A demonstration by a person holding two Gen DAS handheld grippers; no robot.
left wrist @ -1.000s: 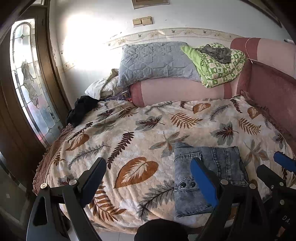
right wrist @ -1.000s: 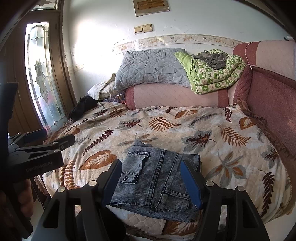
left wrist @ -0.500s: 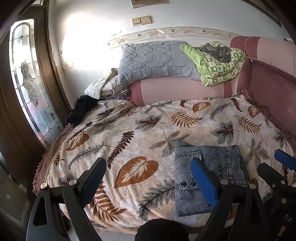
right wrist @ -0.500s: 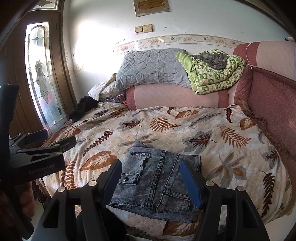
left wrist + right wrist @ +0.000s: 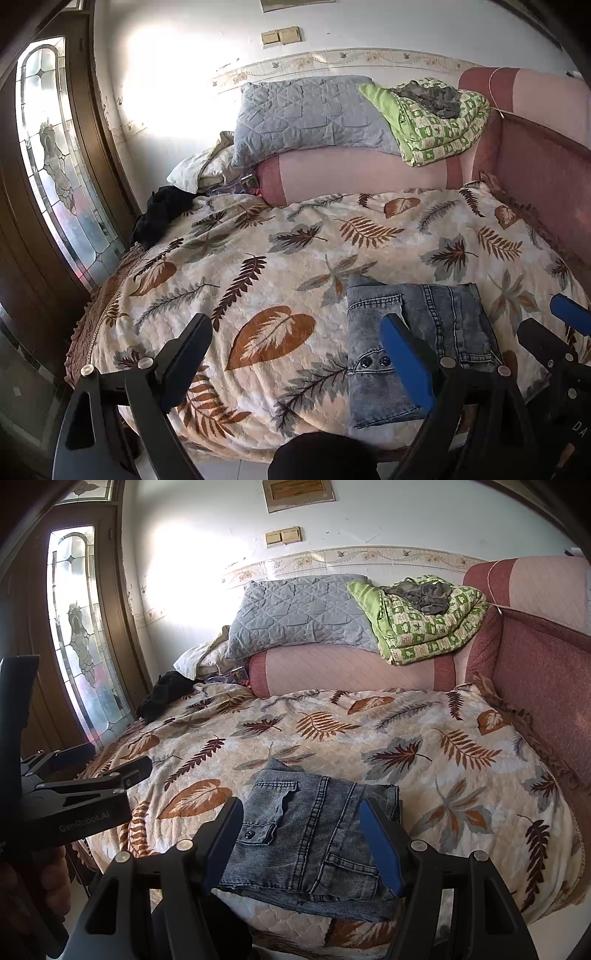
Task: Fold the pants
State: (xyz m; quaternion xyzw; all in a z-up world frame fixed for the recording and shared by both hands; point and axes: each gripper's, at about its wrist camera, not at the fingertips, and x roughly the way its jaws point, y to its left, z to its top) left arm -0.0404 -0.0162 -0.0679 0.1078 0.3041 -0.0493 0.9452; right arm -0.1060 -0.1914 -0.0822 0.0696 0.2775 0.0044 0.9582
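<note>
Both claws are held apart and empty: the left claw (image 5: 295,354) spread wide, the right claw (image 5: 301,838) less so (blue pads bare).

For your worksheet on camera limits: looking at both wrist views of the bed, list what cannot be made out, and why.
- Folded grey denim pants, right wrist view: the near corners sit behind the right gripper fingers.
- Same pants, left wrist view: the left gripper finger covers the middle.
- Framed wall plaque: top cut off, writing too small.
- Small item beside the pink bolster: too small to identify.
</note>
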